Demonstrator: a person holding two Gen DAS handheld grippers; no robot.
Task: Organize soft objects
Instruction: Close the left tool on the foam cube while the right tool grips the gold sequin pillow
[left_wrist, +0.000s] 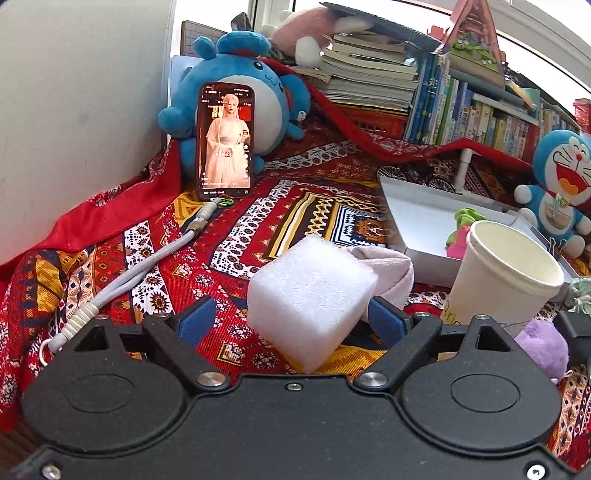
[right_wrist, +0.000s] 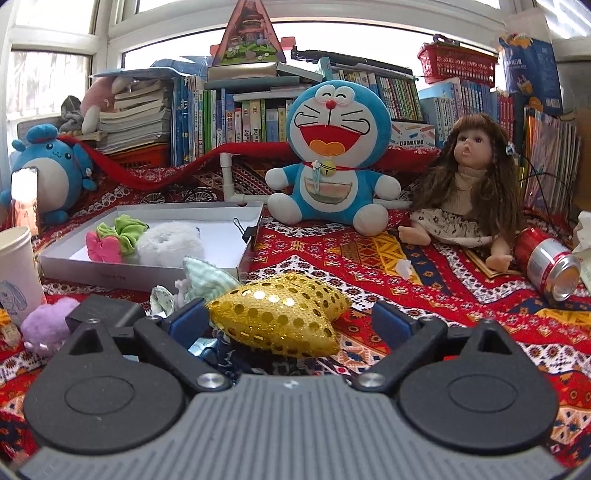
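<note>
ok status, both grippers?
Left gripper open around white foam block. Right gripper open around gold sequin star. Paper cup stands between block and tray.

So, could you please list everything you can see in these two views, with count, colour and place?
foam block: one, white, between the left claw's pads
star cushion: one, gold sequinned, between the right claw's pads
tray: one, white, on the cloth, holding a green scrunchie, pink bow, white fluffy piece
paper cup: one, white, beside the tray
Doraemon plush: one, blue, behind the tray
blue round plush: one, back left
phone: one, propped against it, screen on
doll: one, brown hair, right
can: one, red, lying down
purple plush: one, near the cup
left claw: open
right claw: open
</note>
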